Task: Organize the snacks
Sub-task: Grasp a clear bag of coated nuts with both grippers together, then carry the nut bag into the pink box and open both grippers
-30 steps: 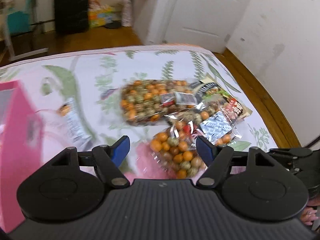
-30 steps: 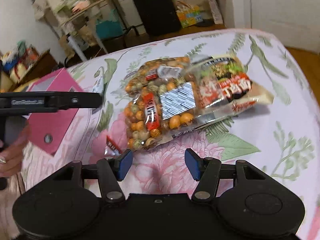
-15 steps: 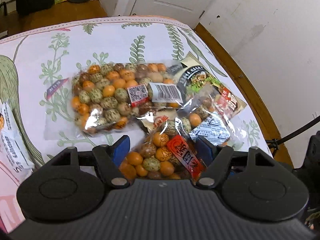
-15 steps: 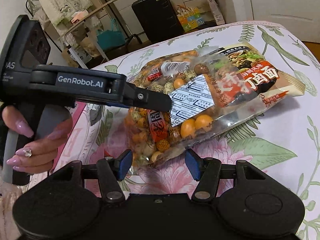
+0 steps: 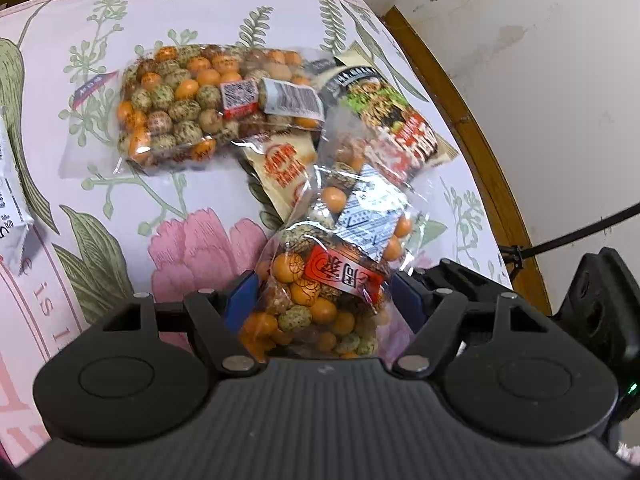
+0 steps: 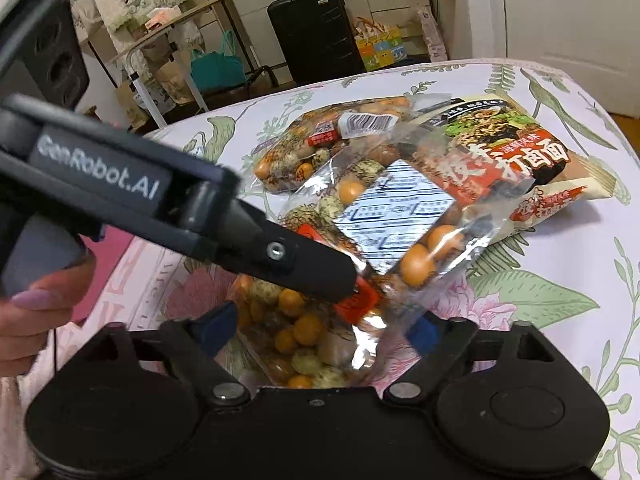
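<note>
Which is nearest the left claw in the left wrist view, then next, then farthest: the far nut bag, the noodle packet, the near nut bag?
1. Near nut bag, between the left claw's fingers.
2. Noodle packet, beyond, to the right.
3. Far nut bag, upper left, barely farther; close call.

Near clear bag [image 5: 320, 276] of orange and speckled green coated nuts, red label and white printed sticker, lies lengthwise on the floral cloth [image 5: 192, 240]. Beyond it, partly beneath its far end, a beige noodle packet [image 5: 396, 128] with red lettering. Left of that packet, a second clear nut bag [image 5: 200, 100] lies flat, barcode sticker upward.
</note>
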`<state>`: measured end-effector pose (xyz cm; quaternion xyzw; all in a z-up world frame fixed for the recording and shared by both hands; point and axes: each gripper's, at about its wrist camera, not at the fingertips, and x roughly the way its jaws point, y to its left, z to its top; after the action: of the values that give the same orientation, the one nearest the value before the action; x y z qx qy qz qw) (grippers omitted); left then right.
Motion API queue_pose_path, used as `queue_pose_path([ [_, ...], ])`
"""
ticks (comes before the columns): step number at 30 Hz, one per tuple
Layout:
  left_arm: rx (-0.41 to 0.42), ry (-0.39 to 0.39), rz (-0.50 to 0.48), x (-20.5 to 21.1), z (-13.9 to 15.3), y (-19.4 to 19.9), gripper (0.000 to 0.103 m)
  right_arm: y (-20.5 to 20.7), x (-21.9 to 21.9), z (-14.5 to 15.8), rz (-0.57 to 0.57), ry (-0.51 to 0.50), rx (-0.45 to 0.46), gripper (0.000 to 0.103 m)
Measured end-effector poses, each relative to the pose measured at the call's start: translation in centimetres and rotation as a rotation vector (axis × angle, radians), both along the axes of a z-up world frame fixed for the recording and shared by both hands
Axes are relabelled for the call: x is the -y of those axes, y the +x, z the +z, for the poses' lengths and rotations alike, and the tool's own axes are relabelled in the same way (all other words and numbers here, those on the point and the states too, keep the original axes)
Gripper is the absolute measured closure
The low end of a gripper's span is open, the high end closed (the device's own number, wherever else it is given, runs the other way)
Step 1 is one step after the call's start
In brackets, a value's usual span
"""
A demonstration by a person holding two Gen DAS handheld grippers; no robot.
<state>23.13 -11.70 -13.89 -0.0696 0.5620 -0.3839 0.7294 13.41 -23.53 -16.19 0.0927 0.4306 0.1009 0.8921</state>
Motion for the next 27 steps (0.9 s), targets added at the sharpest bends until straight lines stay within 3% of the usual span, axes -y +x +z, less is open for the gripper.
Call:
queue_pose_path([
  [4,-0.003,0.021,-0.01,0.1,0.5,-0.9,0.032,0.0,-0.5,-0.1,-0.021,0.004,-0.011,0.002],
  [9,-0.027,0.037,-0.013,-0.1,1.1,-2.5,0.032,-0.5,-1.0,0.5,-0.044,0.011,-0.016,0.001],
  [14,0.016,0.055,-0.009,-0.7,2.3,-5.1,0.032,-1.5,-1.7,1.5,0.007,-0.018,-0.017,0.001],
  [27,-0.023,0.041,0.003,-5.3,5.2,-9.1,0.032,-5.9,-5.9,5.3,0.132,-0.074,0.012,0.002],
])
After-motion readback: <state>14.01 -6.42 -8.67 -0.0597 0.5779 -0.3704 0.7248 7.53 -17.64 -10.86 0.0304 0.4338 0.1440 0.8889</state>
